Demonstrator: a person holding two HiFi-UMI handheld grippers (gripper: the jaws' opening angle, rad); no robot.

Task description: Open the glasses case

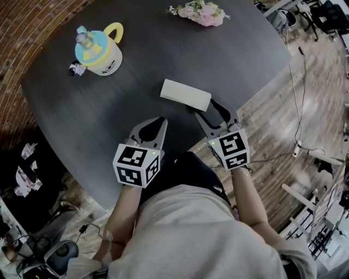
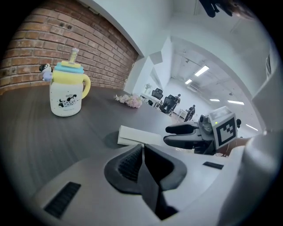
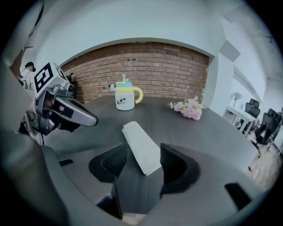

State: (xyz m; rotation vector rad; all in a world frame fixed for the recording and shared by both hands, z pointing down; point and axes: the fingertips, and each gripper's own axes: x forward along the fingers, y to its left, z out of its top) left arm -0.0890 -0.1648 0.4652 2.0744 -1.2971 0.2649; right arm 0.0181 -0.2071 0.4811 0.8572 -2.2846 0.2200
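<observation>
A white glasses case [image 1: 185,94] lies shut on the dark round table [image 1: 82,120], a little ahead of both grippers. My right gripper [image 1: 210,110] is open at the case's right end. In the right gripper view the case [image 3: 135,134] runs in between the two pads, and a gap shows on the left side. My left gripper [image 1: 159,123] hovers just short of the case's left part, its pads closed together on nothing. The left gripper view shows the case [image 2: 137,136] beyond my left gripper's [image 2: 142,149] shut tips, with the right gripper [image 2: 177,134] beside it.
A white cup [image 1: 101,52] with a yellow handle and blue lid stands at the far left, a small figurine [image 1: 76,68] beside it. Pink flowers [image 1: 199,12] lie at the far edge. The table's rim curves close on the right, above a wooden floor [image 1: 283,114] with cables.
</observation>
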